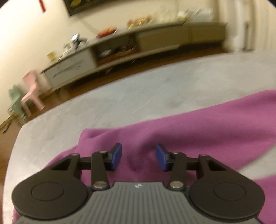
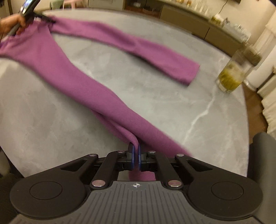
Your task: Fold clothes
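Observation:
A purple long-sleeved garment lies stretched across a grey marble table. One sleeve lies flat toward the far right. My right gripper is shut on a bunched end of the garment near the table's front edge. My left gripper is open, its blue pads apart just above a fold of the purple garment. The left gripper also shows in the right wrist view, held by a hand at the garment's far left end.
A glass jar with yellow-green contents stands near the table's right edge. A dark chair back sits at the right. A long low cabinet lines the far wall, with small pink and green chairs at the left.

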`<action>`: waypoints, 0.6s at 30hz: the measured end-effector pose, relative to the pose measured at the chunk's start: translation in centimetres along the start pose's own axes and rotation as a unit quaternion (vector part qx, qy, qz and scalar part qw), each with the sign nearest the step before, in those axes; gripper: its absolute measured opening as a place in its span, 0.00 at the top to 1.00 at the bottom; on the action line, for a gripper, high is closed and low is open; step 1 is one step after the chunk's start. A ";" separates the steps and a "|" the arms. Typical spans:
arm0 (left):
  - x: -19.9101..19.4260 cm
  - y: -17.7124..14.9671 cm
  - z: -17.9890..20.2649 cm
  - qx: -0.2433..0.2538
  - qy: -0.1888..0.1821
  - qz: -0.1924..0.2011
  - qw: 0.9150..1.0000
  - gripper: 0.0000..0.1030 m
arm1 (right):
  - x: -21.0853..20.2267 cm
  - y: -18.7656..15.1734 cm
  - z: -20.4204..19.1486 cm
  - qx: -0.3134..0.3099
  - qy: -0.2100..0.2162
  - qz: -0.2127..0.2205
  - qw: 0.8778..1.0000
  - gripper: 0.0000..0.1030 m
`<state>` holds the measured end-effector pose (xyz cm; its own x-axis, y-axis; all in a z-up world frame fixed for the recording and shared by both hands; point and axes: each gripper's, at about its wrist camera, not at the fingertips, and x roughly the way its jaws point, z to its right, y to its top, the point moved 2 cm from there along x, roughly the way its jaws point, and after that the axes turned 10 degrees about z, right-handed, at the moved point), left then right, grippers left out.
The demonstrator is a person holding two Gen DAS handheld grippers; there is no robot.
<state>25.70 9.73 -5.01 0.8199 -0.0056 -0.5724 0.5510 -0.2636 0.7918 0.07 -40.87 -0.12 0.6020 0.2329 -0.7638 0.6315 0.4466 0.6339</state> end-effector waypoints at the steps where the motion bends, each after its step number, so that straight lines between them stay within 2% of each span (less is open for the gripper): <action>1: -1.8 -0.1 0.5 0.001 -0.035 0.019 0.999 0.48 | -0.5 0.1 -0.2 -0.004 0.000 0.007 1.000 0.97; 3: -4.1 -0.8 2.2 0.028 -0.091 0.027 0.995 0.37 | -1.3 0.2 -0.6 -0.013 0.000 0.022 1.000 0.97; 4: -4.7 -1.2 3.2 0.052 -0.107 0.024 0.993 0.37 | -1.3 0.2 -0.8 -0.015 0.000 0.025 1.000 0.97; 7: -5.4 -2.6 5.9 0.113 -0.125 0.013 0.986 0.37 | -0.9 -0.2 -1.4 -0.019 -0.002 0.033 0.999 0.97; 9: -4.7 -3.5 6.6 0.126 -0.115 -0.002 0.985 0.38 | -0.6 -0.4 -1.8 -0.023 -0.008 0.038 0.999 0.97; 10: -4.1 -4.0 6.7 0.124 -0.105 -0.012 0.987 0.43 | -0.6 -0.5 -2.0 -0.025 -0.010 0.040 0.999 0.97; 12: -2.7 -4.2 6.3 0.106 -0.089 -0.025 0.990 0.46 | -0.7 -0.9 -2.4 -0.033 -0.016 0.048 0.998 0.97; 15: -1.3 -3.4 5.5 0.069 -0.066 -0.030 0.995 0.51 | -1.0 -1.6 -3.0 -0.058 -0.014 0.055 0.997 0.97; 18: 0.1 -2.3 5.7 0.072 -0.042 -0.032 0.996 0.50 | -1.8 -2.1 -3.7 -0.088 0.000 0.053 0.995 0.97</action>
<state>23.62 4.85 -8.11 0.7646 -0.0638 -0.6413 0.5689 -0.4009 0.7181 -4.19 -39.06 -0.51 0.6609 0.2859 -0.6939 0.4699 0.5632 0.6796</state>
